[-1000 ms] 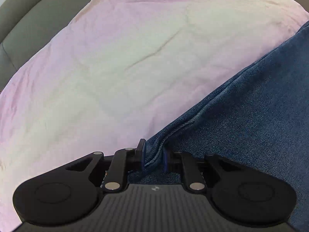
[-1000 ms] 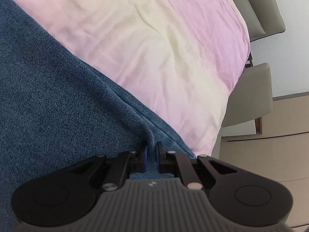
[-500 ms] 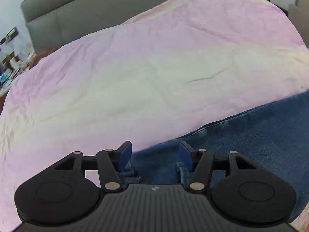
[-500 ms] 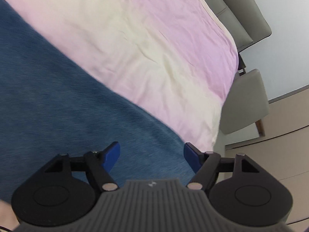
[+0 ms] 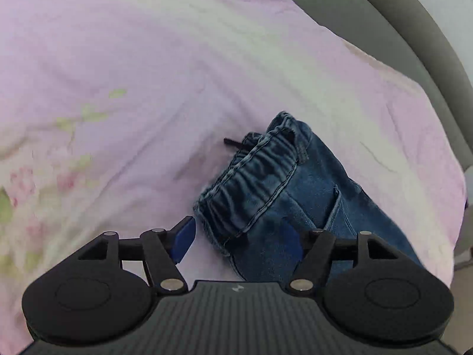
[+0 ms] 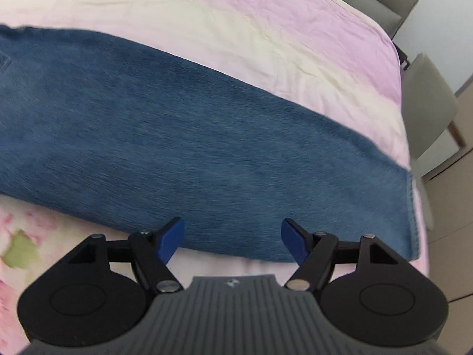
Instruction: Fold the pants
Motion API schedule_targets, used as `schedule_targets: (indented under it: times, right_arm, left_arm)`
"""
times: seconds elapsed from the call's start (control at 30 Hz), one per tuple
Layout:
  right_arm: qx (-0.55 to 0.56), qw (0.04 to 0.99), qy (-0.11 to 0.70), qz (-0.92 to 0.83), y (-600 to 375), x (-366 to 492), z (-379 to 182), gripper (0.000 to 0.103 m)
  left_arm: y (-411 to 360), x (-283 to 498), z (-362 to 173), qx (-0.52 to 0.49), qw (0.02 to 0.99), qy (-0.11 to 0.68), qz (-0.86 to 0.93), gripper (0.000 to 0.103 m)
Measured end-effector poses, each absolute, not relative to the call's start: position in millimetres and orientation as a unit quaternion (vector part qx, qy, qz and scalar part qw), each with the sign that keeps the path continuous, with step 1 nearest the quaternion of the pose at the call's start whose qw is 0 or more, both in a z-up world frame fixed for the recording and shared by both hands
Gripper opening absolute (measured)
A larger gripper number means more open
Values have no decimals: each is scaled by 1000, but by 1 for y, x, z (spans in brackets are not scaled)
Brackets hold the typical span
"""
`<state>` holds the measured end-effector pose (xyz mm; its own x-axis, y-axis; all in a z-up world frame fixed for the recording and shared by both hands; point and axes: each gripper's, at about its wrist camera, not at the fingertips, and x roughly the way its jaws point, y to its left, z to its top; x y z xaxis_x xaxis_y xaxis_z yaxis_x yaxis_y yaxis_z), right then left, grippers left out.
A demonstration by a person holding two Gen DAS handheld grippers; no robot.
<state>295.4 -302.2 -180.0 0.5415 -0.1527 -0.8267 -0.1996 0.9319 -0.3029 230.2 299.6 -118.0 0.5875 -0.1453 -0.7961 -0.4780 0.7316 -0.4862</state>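
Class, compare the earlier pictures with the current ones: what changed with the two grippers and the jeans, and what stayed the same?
Both grippers let go: a second ago each pinched a denim fold. Now the left gripper, jaws opening, hangs over the waistband, and the right gripper stands open, pulled back above the jeans. The jeans still lie on the pink bedsheet.

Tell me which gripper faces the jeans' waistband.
The left gripper, jaws opening: the elastic waistband lies before it. The right gripper sees only plain leg.

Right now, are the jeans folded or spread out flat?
Folded lengthwise, it seems: the jeans lie as one long band on the sheet, and the waistband looks doubled over. No crosswise fold yet.
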Motion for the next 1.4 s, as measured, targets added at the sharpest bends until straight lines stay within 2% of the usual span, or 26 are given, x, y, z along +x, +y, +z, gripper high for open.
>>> schedule_targets:
  times: [0.17, 0.2, 0.23, 0.27, 0.3, 0.33, 0.4, 0.47, 0.53, 0.77, 0.93, 1.1, 1.4]
  right_arm:
    - [-160, 868, 470, 17, -272, 296, -181, 66]
    - [-159, 868, 471, 18, -268, 296, -180, 65]
    - [-159, 867, 471, 18, -266, 296, -179, 66]
    - [-159, 867, 472, 19, -263, 296, -178, 66]
    - [-161, 867, 472, 21, -262, 295, -176, 66]
    - [-165, 866, 471, 22, -262, 293, -173, 65]
    - [-176, 865, 469, 22, -264, 288, -170, 66]
    - [-174, 864, 472, 17, -271, 282, -169, 66]
    - [-159, 864, 478, 11, -282, 275, -168, 66]
    - [-124, 871, 475, -15, -341, 252, -158, 66]
    - [-86, 877, 469, -51, -402, 247, -154, 65]
    - [-76, 881, 461, -77, -473, 256, -154, 65]
    - [-48, 896, 429, -102, -579, 354, -145, 65]
  left_arm:
    - [303, 221, -153, -446, 791, 404, 113, 81]
    - [304, 221, -153, -446, 791, 399, 123, 72]
    - [301, 222, -150, -429, 801, 392, 143, 55]
    - [295, 228, -140, -391, 816, 396, 156, 54]
    - [283, 236, -127, -335, 838, 397, 165, 45]
    - [270, 245, -118, -274, 856, 403, 171, 43]
    - [254, 260, -115, -203, 864, 420, 187, 43]
    - [253, 268, -127, -195, 853, 442, 198, 47]
    - [246, 273, -134, -163, 851, 451, 213, 58]
    - [209, 264, -105, -15, 876, 435, 210, 64]
    - [187, 251, -77, -5, 891, 417, 179, 64]
    - [150, 274, -87, -10, 887, 448, 114, 64]
    - [99, 311, -107, -5, 881, 465, 82, 64]
